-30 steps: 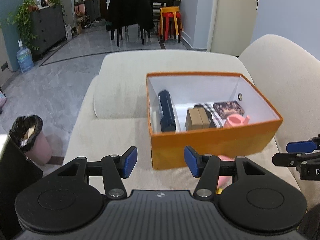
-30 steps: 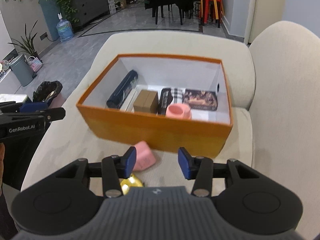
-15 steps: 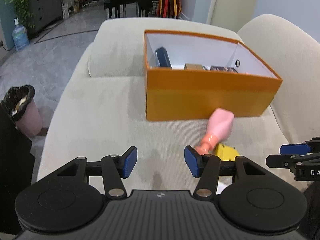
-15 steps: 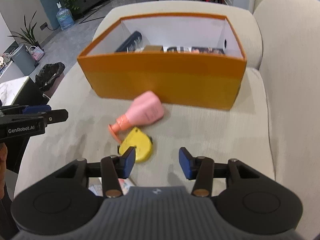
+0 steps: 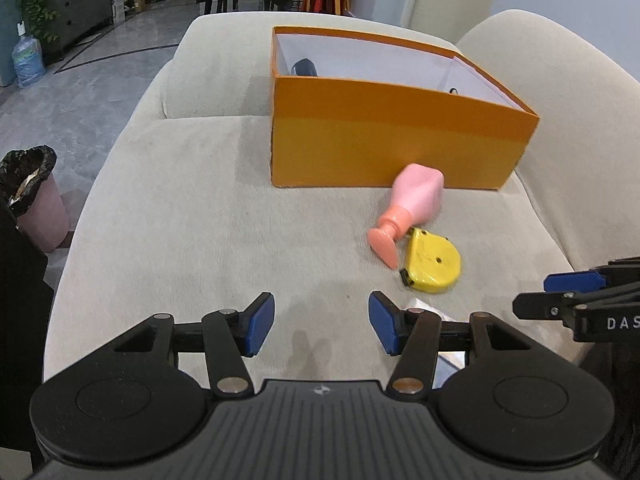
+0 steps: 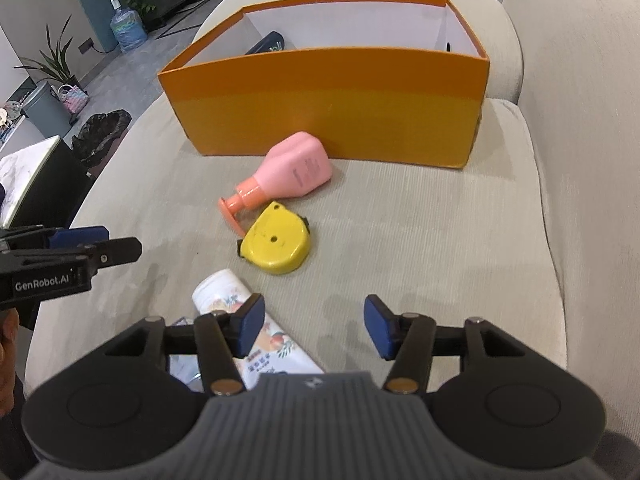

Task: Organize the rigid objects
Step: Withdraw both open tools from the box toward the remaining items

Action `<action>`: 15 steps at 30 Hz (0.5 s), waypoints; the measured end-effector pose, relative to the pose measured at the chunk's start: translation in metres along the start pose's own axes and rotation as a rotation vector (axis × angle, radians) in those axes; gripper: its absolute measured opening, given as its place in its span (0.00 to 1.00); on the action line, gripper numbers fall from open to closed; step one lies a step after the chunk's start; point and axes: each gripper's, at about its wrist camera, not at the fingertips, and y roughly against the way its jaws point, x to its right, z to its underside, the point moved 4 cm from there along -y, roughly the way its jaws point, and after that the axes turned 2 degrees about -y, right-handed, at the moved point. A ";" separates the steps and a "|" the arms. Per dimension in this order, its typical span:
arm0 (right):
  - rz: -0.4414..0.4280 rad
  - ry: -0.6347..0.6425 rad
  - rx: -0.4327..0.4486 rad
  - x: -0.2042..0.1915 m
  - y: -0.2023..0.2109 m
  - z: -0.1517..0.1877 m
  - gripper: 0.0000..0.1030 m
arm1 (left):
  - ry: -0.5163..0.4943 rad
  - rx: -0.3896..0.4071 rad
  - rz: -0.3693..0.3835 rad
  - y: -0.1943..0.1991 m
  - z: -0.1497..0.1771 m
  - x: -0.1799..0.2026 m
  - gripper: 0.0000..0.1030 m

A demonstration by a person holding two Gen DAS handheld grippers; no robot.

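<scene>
— Orange box (image 6: 332, 108) first: where do we see it?

— We see it on the beige sofa (image 6: 420, 240), toward the back of the seat, open at the top. A dark cylinder (image 6: 267, 43) leans inside along its left wall; the rest of its contents we cannot make out.

— And the loose things?

— A pink bottle (image 6: 294, 174) lies on its side, its base touching the box front, its pump pointing toward us. Just beside the pump lies a yellow tape measure (image 6: 276, 246), flat on the cushion. Nearer us lies a white printed pack (image 6: 236, 300), partly hidden behind our right gripper's left finger.

— How do our grippers stand?

— Our right gripper (image 6: 314, 330) is spread wide with nothing between its blue pads, hovering over the cushion in front of the tape measure. Our left gripper (image 5: 322, 324) is likewise spread and holds nothing, over bare cushion to the left of the bottle and tape measure (image 5: 432, 266).

— Anything off the sofa?

— A pink bin (image 5: 34, 196) with a black liner stands on the floor at the left.
</scene>
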 end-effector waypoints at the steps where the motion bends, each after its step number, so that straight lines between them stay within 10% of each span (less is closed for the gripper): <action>1: -0.001 0.000 0.000 -0.001 0.000 0.002 0.54 | -0.001 -0.001 0.005 0.001 0.002 0.001 0.63; 15: -0.003 0.047 -0.050 -0.010 -0.006 0.026 0.57 | -0.050 -0.018 0.131 0.015 0.039 0.031 0.65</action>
